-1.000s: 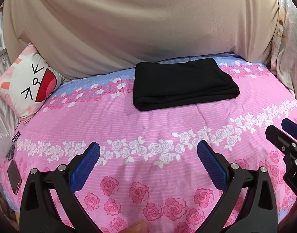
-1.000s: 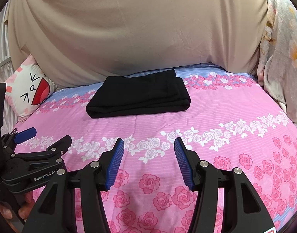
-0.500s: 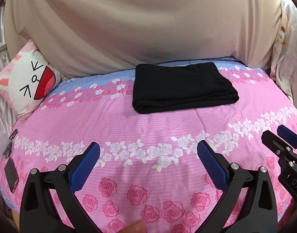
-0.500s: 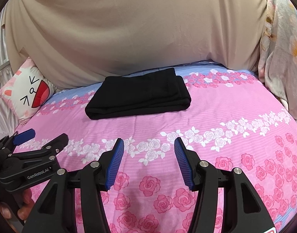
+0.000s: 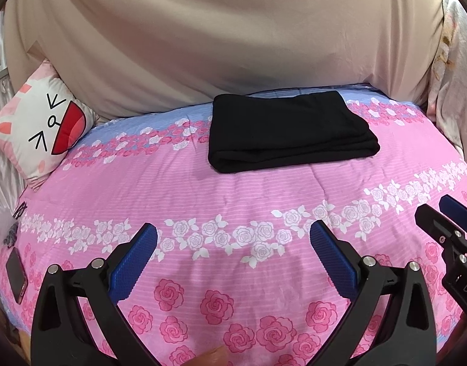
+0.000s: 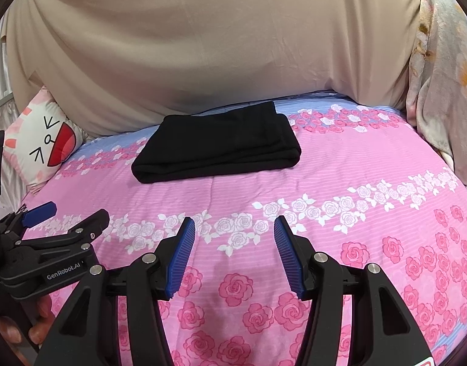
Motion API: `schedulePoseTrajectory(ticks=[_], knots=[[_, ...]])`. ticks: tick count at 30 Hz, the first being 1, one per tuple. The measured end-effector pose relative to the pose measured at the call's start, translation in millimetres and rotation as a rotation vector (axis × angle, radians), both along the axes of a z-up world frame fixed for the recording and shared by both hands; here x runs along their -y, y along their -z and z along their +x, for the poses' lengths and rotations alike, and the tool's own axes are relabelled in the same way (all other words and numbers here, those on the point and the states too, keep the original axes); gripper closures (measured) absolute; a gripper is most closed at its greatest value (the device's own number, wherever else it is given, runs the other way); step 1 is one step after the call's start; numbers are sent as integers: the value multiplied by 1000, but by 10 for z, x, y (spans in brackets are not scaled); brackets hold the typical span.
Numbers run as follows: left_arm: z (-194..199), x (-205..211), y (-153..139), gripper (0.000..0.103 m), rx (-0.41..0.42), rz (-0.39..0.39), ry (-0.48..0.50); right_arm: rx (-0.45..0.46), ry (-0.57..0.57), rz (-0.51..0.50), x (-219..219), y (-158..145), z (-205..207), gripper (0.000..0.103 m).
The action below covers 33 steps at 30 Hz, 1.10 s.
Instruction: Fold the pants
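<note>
Black pants lie folded into a neat rectangle at the far side of a pink rose-patterned bedspread. My left gripper hovers over the near part of the bed, well short of the pants, its blue-padded fingers wide open with nothing between them. My right gripper also stands open and empty over the bedspread, nearer than the pants. Each gripper appears at the edge of the other's view: the left gripper and the right gripper.
A beige sheet hangs behind the bed. A cat-face cushion leans at the far left. A floral blanket is piled at the right. A phone lies at the bed's left edge. A hand holds the left gripper.
Both views have drifted slightly, so the pants and cushion sit a little lower in the pictures. The pants lie as before and both grippers stay open.
</note>
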<state>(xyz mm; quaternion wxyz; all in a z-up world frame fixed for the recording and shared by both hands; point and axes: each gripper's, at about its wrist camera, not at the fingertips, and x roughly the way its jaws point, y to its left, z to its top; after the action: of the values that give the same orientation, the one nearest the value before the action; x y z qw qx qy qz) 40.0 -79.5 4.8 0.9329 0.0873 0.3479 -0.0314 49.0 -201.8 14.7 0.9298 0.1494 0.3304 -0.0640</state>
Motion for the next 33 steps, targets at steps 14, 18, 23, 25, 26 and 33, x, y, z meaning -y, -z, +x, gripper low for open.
schedulePoseTrajectory(ticks=[14,18,23,25,26,33], knots=[[-33,34,-7,5,6,13,6,-4,-12,4,-43,34,4,50],[-34,35,-10,5,5,12,5,1,-13,3,-51,23,17,50],[-21,30,10,5,-10,9,4,-3,-11,4,-52,42,13,50],[-18,25,14,5,-12,8,5,-5,-8,9,-49,51,9,50],[-18,23,17,5,-12,8,7,-5,-9,10,-50,55,10,50],[-10,17,26,5,-13,6,9,-9,-12,11,-75,61,17,50]])
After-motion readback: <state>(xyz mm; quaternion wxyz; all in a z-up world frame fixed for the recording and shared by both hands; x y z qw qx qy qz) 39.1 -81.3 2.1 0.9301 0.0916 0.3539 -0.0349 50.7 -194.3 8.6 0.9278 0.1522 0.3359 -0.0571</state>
